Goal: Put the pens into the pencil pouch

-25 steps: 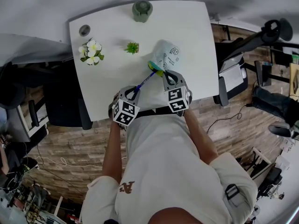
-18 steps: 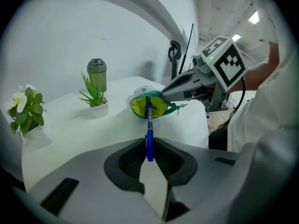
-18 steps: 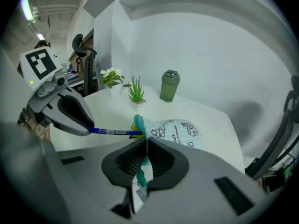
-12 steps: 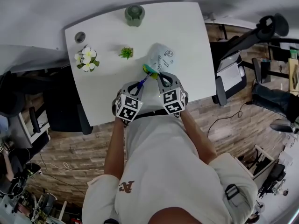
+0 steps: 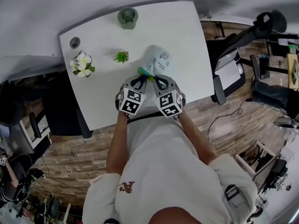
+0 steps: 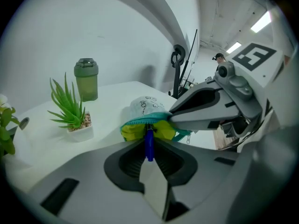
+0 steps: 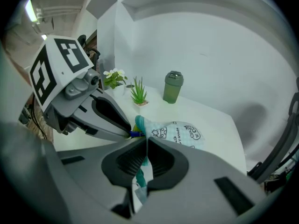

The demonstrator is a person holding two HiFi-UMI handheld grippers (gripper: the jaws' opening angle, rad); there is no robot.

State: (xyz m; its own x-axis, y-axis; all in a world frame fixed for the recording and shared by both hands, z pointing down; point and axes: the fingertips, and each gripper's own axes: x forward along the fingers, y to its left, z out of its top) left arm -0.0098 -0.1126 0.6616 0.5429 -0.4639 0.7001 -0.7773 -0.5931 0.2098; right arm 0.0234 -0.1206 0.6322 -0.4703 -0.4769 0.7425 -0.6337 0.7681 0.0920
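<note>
Left gripper (image 5: 140, 80) pinched tight on a blue pen (image 6: 149, 143), the pen's far end at the yellow-lined mouth of the pencil pouch (image 6: 145, 107). Right gripper (image 5: 156, 80) just beside it, jaws clamped on the pouch's teal edge. Pouch lies on the white table (image 5: 107, 97). Beyond: small potted plant (image 5: 121, 57), white flowers (image 5: 81, 63) to its left, and a green bottle (image 5: 127, 17) at the far edge.

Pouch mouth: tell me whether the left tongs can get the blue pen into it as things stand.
Probably yes. The left tongs grip the blue pen with its tip at the open, yellow-lined pouch mouth. The right tongs pinch the zipper edge, and nothing sits between.
</note>
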